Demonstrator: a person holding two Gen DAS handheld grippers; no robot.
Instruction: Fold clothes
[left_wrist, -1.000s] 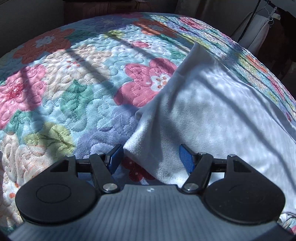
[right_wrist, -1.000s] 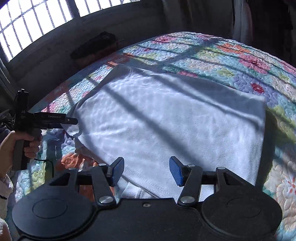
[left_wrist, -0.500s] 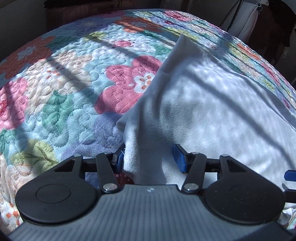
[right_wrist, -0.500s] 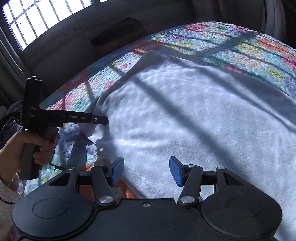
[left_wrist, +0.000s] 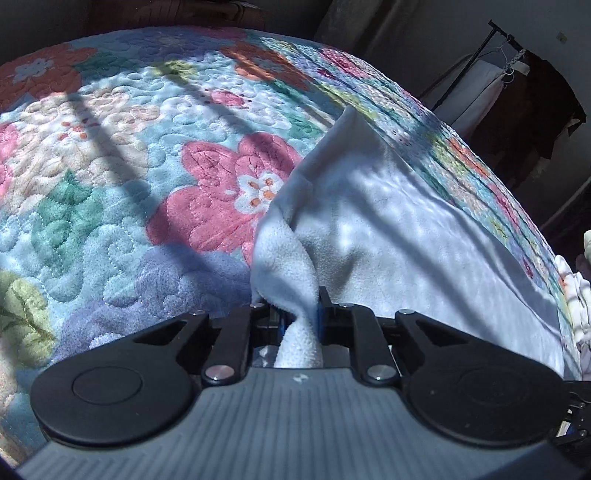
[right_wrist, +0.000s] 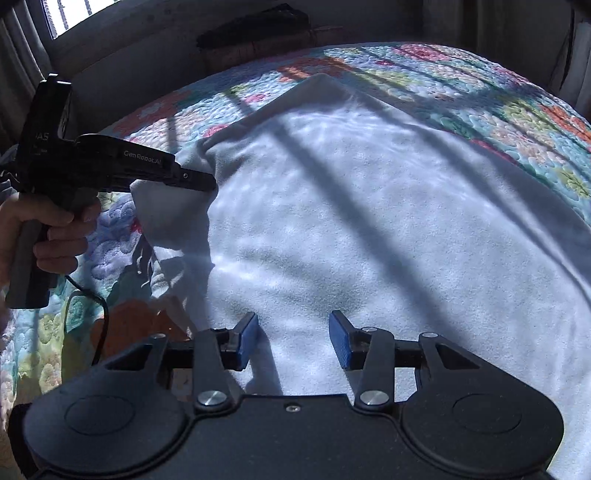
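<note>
A white fleece cloth (right_wrist: 369, 206) lies spread on a floral quilt (left_wrist: 129, 177). My left gripper (left_wrist: 300, 314) is shut on the cloth's near left corner (left_wrist: 284, 258), which bunches up between the blue pads. From the right wrist view the left gripper (right_wrist: 207, 181) shows at the left, lifting that corner a little. My right gripper (right_wrist: 293, 341) is open, its blue pads (right_wrist: 247, 339) just above the cloth's near edge, holding nothing.
The quilt (right_wrist: 498, 110) covers a bed that drops off on all sides. A clothes rack (left_wrist: 498, 74) stands far right in the left wrist view. A barred window (right_wrist: 74, 14) and dark wall lie beyond the bed.
My left gripper moved onto the cloth's corner and shut on it, pulling it up. My right gripper drew closer over the cloth's near edge and stayed open.
</note>
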